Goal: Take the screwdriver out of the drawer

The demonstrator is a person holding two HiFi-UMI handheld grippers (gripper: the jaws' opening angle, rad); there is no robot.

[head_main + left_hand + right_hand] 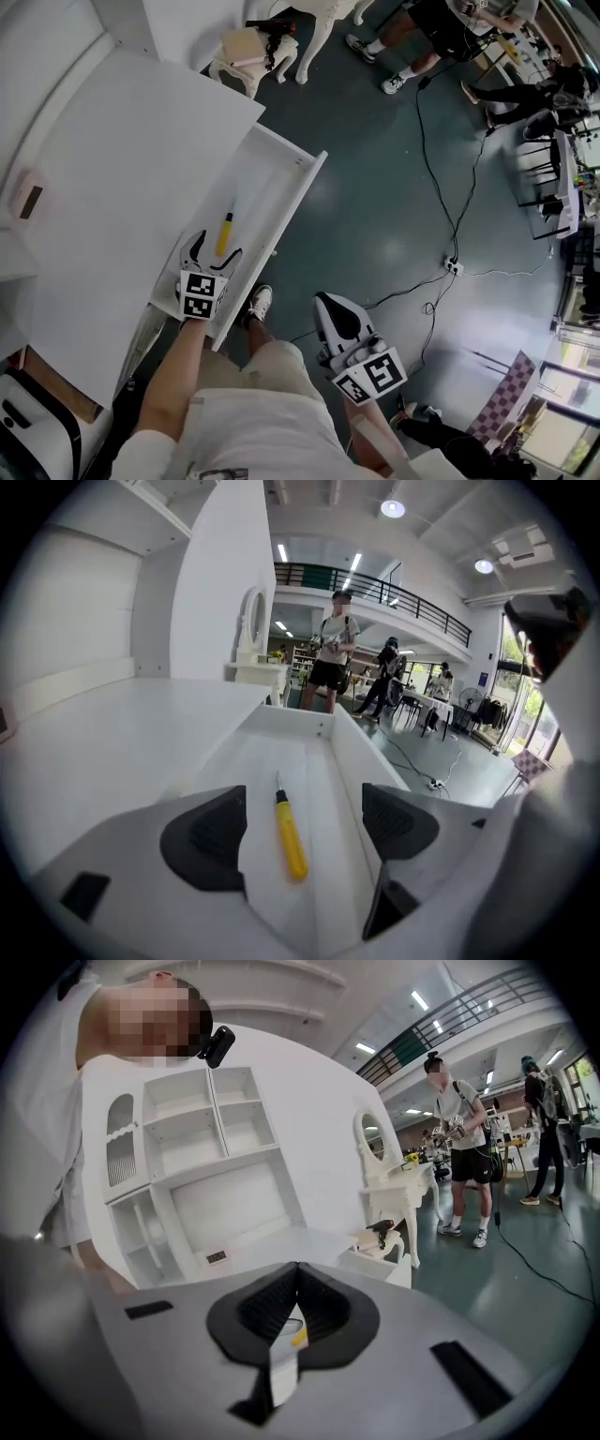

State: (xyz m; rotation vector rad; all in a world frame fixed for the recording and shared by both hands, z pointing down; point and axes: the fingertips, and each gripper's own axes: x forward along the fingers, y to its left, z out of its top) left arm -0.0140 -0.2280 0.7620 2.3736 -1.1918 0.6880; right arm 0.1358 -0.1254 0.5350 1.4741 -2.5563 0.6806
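A yellow-handled screwdriver (225, 232) lies lengthwise on the floor of the open white drawer (298, 199). My left gripper (215, 247) hangs over the drawer's near end, open, with its jaws either side of the handle's near end. In the left gripper view the screwdriver (290, 841) lies between the dark pads (208, 839) without touching them, its metal tip pointing away toward the drawer's far wall (292, 717). My right gripper (327, 306) is held over the floor to the right of the drawer, jaws together and holding nothing. Its tips (296, 1281) meet in the right gripper view.
The white desk top (112, 159) lies left of the drawer, with a shelf unit (202, 1138) behind it. My shoe (260, 302) stands beside the drawer front. A black cable and power strip (454, 266) run over the dark floor. A small white dressing table (248, 52) and several people are farther off.
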